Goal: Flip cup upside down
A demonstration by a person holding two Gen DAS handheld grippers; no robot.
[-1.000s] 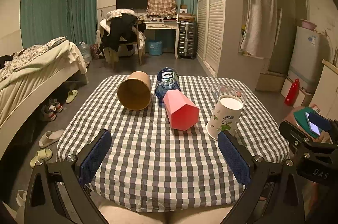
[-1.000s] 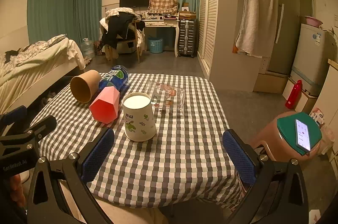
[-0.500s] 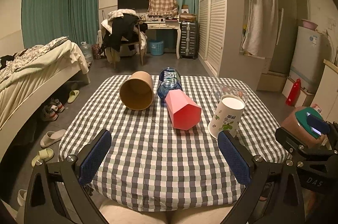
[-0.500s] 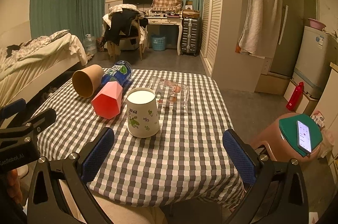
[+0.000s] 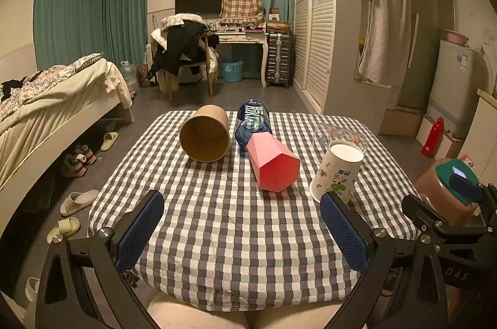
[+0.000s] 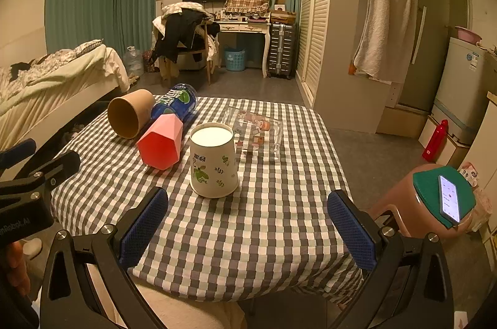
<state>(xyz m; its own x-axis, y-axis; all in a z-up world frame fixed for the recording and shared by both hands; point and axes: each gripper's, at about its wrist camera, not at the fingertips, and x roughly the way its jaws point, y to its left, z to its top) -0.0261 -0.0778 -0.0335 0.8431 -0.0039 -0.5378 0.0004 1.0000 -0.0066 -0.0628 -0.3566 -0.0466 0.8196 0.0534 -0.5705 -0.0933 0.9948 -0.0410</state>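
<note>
A white paper cup with green leaf print (image 6: pixel 213 161) stands upside down, wide rim on the checked tablecloth (image 6: pixel 264 223); it also shows in the left wrist view (image 5: pixel 337 170). A brown paper cup (image 5: pixel 205 134) and a pink faceted cup (image 5: pixel 273 163) lie on their sides. A clear glass cup (image 6: pixel 257 132) lies on its side behind the white cup. My left gripper (image 5: pixel 242 228) is open and empty over the table's near edge. My right gripper (image 6: pixel 247 228) is open and empty, just in front of the white cup.
A blue bottle (image 5: pixel 253 121) lies on the table between the brown and pink cups. A stool with a green top and a phone (image 6: pixel 447 198) stands right of the table. A bed (image 5: pixel 46 99) is at the left, a wardrobe (image 5: pixel 326 34) at the right.
Both grippers have moved slightly forward toward the table; the cups look a little nearer. Nothing on the table has moved.
</note>
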